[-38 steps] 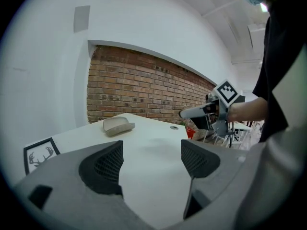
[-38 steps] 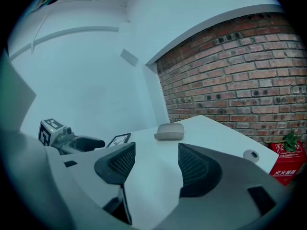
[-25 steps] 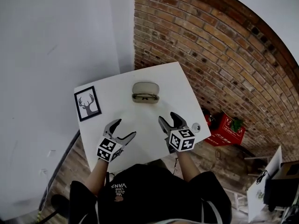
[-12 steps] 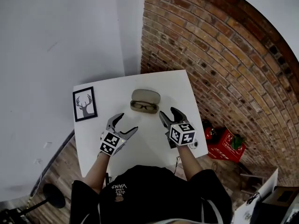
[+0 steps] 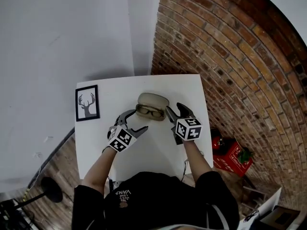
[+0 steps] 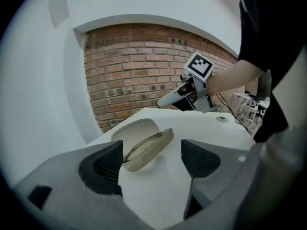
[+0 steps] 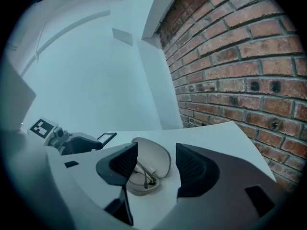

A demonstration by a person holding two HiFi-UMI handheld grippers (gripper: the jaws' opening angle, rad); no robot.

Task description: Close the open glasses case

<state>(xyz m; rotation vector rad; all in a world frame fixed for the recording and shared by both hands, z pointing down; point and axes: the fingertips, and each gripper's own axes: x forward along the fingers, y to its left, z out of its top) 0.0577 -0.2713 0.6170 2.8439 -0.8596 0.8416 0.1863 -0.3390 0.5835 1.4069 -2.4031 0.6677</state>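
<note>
A beige glasses case [image 5: 152, 105] lies open on the white table [image 5: 158, 143], lid raised at the far side, dark-framed glasses inside. My left gripper [image 5: 133, 122] stands open just left of and nearer than the case, with nothing between its pads. My right gripper [image 5: 175, 110] sits at the case's right end, its jaws closing, with no pad touching the case. In the left gripper view the case [image 6: 144, 145] lies ahead between the jaws, with the right gripper [image 6: 184, 95] beyond. In the right gripper view the case [image 7: 149, 169] lies just ahead between the pads.
A framed deer picture [image 5: 87, 103] lies at the table's far left. A brick wall [image 5: 230, 56] rises at the right and a white wall [image 5: 72, 32] behind. A red box [image 5: 230, 153] sits on the floor to the right.
Both grippers have moved away from me across the table, up to the case. The right gripper's jaws have narrowed a little.
</note>
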